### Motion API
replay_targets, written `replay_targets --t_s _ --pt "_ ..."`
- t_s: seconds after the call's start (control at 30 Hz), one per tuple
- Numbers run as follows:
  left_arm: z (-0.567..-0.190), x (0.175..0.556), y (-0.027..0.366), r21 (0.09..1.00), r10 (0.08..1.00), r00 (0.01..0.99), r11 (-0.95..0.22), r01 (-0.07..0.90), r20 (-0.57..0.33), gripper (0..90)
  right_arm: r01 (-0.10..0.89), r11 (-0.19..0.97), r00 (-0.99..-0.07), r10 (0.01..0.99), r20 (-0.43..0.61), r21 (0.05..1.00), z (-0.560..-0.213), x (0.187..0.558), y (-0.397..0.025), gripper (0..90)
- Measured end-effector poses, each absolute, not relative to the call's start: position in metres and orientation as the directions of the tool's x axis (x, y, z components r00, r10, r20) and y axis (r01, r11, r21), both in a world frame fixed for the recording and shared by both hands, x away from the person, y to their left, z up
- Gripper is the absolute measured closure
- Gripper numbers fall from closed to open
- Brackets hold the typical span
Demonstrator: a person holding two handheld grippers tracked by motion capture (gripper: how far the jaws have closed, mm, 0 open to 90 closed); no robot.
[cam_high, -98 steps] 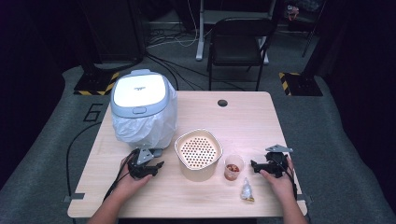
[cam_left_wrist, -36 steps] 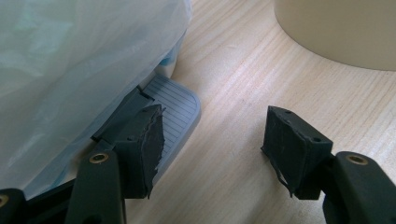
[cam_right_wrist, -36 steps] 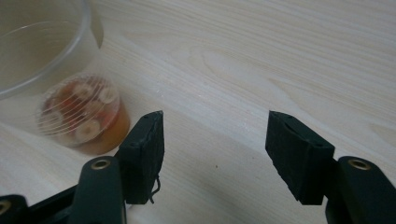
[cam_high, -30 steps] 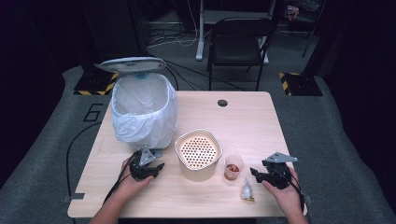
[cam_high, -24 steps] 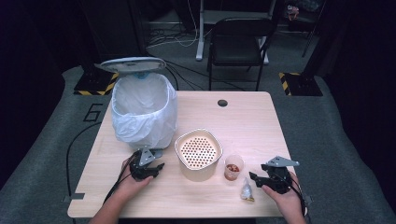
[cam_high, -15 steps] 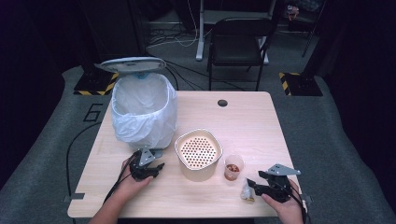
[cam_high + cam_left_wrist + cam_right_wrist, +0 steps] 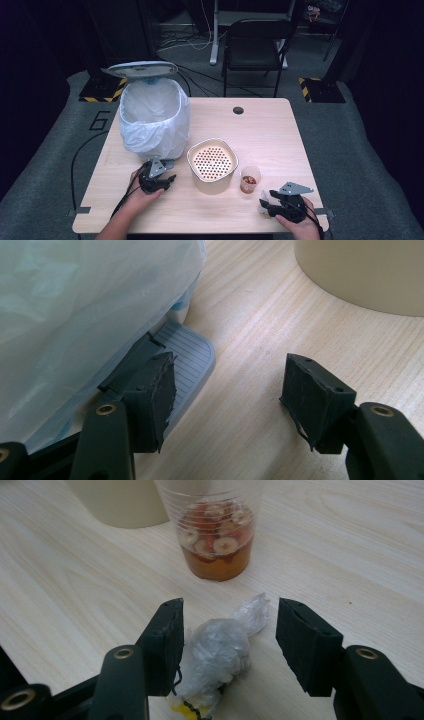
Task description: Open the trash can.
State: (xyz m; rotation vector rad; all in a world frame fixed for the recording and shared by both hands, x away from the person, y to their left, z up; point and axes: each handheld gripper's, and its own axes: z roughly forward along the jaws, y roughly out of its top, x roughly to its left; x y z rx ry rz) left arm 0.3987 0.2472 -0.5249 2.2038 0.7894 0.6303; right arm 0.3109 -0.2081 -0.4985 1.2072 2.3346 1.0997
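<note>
Compared with the frame of half a second earlier, the right gripper (image 7: 267,206) has drawn nearer the table's near edge, so that the crumpled plastic wrapper (image 7: 220,652) now lies between its jaws. In the right gripper view the two black jaws stand spread, one on either side of the wrapper; the left-hand jaw lies close against it, though contact cannot be confirmed, and the other jaw is clear of it. The wrapper rests on the wooden table (image 7: 270,130), near the right front corner, with a yellow patch at its near end. The left gripper (image 7: 162,181) is unchanged, resting beside the base of the bin (image 7: 152,120) with its jaws spread and nothing between them; one jaw sits just at the bin's grey foot pedal (image 7: 187,352). The bin's lid (image 7: 142,69) stands raised, as before.

Just beyond the wrapper stands one clear cup (image 7: 217,527) holding reddish liquid with sliced pieces; the cup is apart from the wrapper. To its left stands one cream container with a perforated insert (image 7: 212,161), between the two grippers. Nothing lies between the right jaws and the wrapper.

Counts: two grippers, one bin lined with a white bag, one cup, one perforated container, one wrapper, one chair (image 7: 255,40) behind the table.
</note>
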Motion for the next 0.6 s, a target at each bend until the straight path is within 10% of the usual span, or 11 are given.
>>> replay_targets --t_s 0.6 --pt "-0.5251 0.3984 0.2467 0.746 0.693 0.691 -0.567 0.349 0.204 38.1 0.61 0.394 -0.604 0.793 0.082 0.687 -0.5069 0.3143 -0.2093 60.0"
